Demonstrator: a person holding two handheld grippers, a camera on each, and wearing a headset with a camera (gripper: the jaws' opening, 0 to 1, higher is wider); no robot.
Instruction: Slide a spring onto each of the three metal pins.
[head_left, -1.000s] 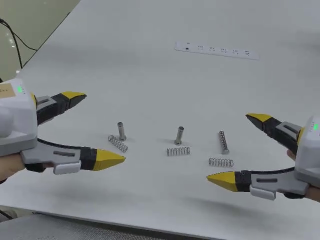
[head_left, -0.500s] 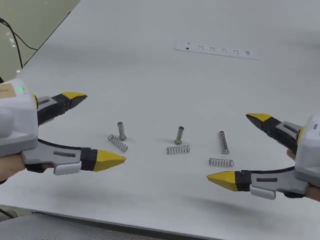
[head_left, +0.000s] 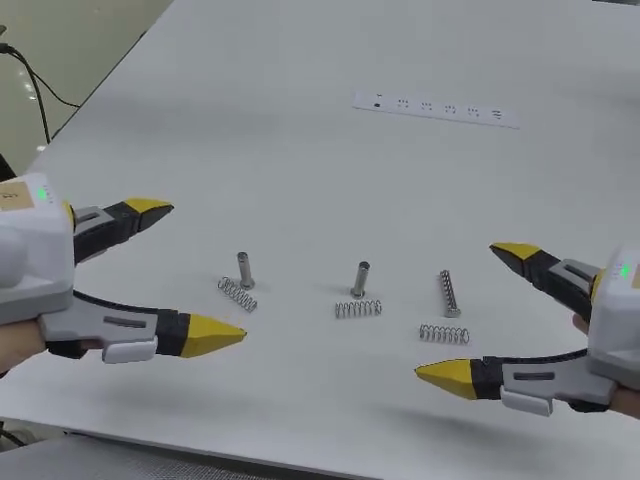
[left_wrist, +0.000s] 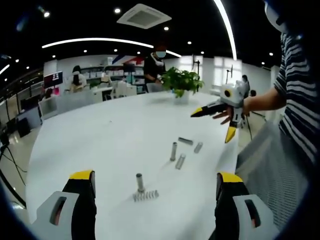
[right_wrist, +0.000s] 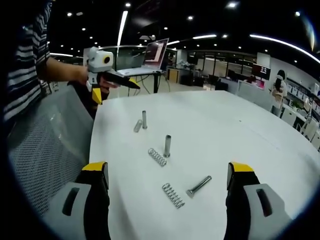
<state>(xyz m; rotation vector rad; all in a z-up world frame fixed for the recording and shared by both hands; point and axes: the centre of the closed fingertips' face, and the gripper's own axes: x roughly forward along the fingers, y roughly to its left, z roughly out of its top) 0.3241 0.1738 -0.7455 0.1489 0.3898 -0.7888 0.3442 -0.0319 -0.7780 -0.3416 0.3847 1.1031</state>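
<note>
No spring was on a pin yet. Your left gripper (head_left: 188, 270) and right gripper (head_left: 478, 312) hovered over the table (head_left: 300, 150), jaws wide apart and empty. Between them the left pin (head_left: 243, 270) and middle pin (head_left: 361, 279) stood upright and the right pin (head_left: 448, 292) lay flat. The left spring (head_left: 237, 294), middle spring (head_left: 358, 308) and right spring (head_left: 443, 333) each lay just beside its pin. Next, you likely needed to pinch one spring and steady its pin.

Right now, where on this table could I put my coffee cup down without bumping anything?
The widest bare patch of table lies between the power strip and the row of pins. A narrower strip runs between the springs and the near edge. It is crowded around the pins and springs.
</note>
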